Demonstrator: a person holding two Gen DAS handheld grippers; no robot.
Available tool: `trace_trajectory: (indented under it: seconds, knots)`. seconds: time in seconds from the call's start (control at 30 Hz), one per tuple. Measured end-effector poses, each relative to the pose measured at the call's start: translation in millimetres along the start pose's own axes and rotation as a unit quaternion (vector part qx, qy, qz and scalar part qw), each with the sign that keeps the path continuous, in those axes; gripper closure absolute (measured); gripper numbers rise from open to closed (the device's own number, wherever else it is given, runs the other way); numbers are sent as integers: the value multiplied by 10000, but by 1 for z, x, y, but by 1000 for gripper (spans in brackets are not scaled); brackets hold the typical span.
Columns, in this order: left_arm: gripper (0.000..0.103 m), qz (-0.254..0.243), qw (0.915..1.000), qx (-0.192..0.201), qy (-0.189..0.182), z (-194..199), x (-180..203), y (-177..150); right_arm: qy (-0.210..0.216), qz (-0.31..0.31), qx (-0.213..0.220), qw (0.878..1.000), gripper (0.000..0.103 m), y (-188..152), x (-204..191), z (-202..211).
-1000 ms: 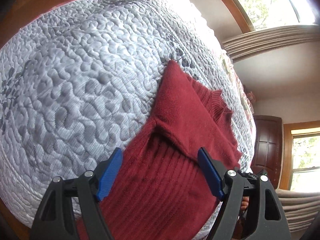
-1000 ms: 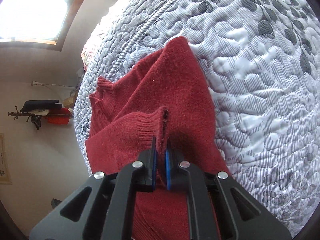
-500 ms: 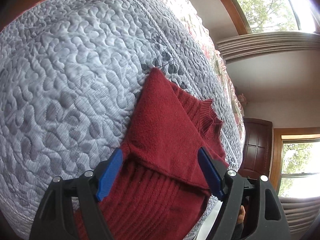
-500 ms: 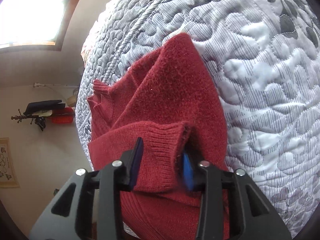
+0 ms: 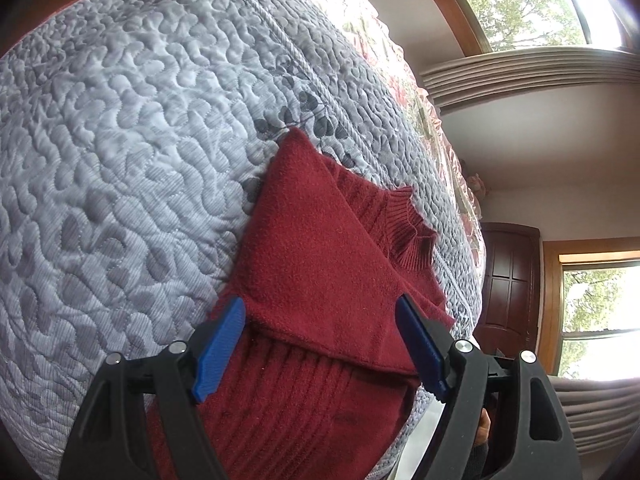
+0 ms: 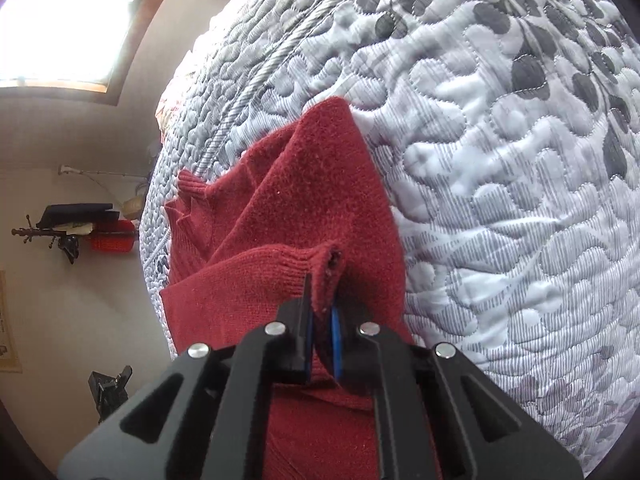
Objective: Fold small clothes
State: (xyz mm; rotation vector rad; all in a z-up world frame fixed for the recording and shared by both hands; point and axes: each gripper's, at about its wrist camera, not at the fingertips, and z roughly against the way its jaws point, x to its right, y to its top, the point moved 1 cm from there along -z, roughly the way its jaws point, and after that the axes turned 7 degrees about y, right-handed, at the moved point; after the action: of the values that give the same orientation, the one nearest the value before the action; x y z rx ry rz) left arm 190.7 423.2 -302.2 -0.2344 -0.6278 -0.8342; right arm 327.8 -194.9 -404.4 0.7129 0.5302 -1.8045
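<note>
A dark red knit sweater (image 5: 320, 240) lies on a grey quilted bedspread (image 5: 140, 140), one sleeve folded across its ribbed body, its collar (image 5: 408, 216) towards the bed's far edge. My left gripper (image 5: 320, 308) hovers open just above the folded sleeve, one blue pad on either side and nothing held. In the right wrist view the same sweater (image 6: 320, 184) has a ribbed sleeve cuff (image 6: 292, 268) lifted off the body. My right gripper (image 6: 322, 300) is shut on that cuff.
The bedspread (image 6: 500, 160) spreads wide on the side away from the sweater. The bed's edge runs just past the collar. Beyond it are a dark wooden door (image 5: 508, 280), windows and a wall rack (image 6: 80, 228). Part of a hand (image 5: 482, 424) shows behind the left gripper.
My right gripper was shut on the cuff, opened around it half a second ago, and has shut on it again. The left gripper stayed open and shifted slightly over the folded sleeve.
</note>
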Motion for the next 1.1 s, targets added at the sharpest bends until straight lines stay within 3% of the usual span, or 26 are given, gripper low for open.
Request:
trace_trajectory:
  seconds: [0.2, 0.27, 0.33, 0.43, 0.6, 0.77, 0.8, 0.83, 0.87, 1.0, 1.1]
  knots:
    - [25, -316, 9980, -456, -308, -34, 24, -3, 6, -24, -91, 10000, 93, 2, 3, -7]
    - [25, -488, 9965, -638, -230, -51, 31, -6, 59, -87, -88, 9999, 79, 3, 6, -2]
    - [25, -631, 9949, -777, -118, -65, 35, -9, 158, -173, 178, 9996, 74, 3, 10, 17]
    - [25, -754, 9934, -853, 148, -75, 30, -12, 351, -373, 443, 9977, 74, 2, 16, 41]
    - [25, -659, 9930, -888, 424, -81, 8, -13, 522, -227, 454, 9973, 74, -3, 6, 44]
    - [25, -623, 9935, -826, 482, -80, 4, -14, 419, -240, 132, 9987, 74, -15, 10, 16]
    - [25, -607, 9936, -816, 490, -81, 3, -14, 317, -305, 139, 9989, 77, -16, 16, 13]
    - [25, -592, 9937, -813, 492, -82, 3, -15, 225, -338, 180, 9990, 87, -16, 23, 14]
    - [25, -584, 9937, -818, 493, -84, 5, -13, 180, -389, 212, 9989, 88, -17, 27, 15]
    - [25, -568, 9938, -844, 447, -79, 9, -12, 320, -299, 439, 9981, 84, -24, 16, 32]
    - [25, -562, 9957, -703, 225, -57, 15, -9, 424, -74, 381, 9983, 79, -29, -1, 31]
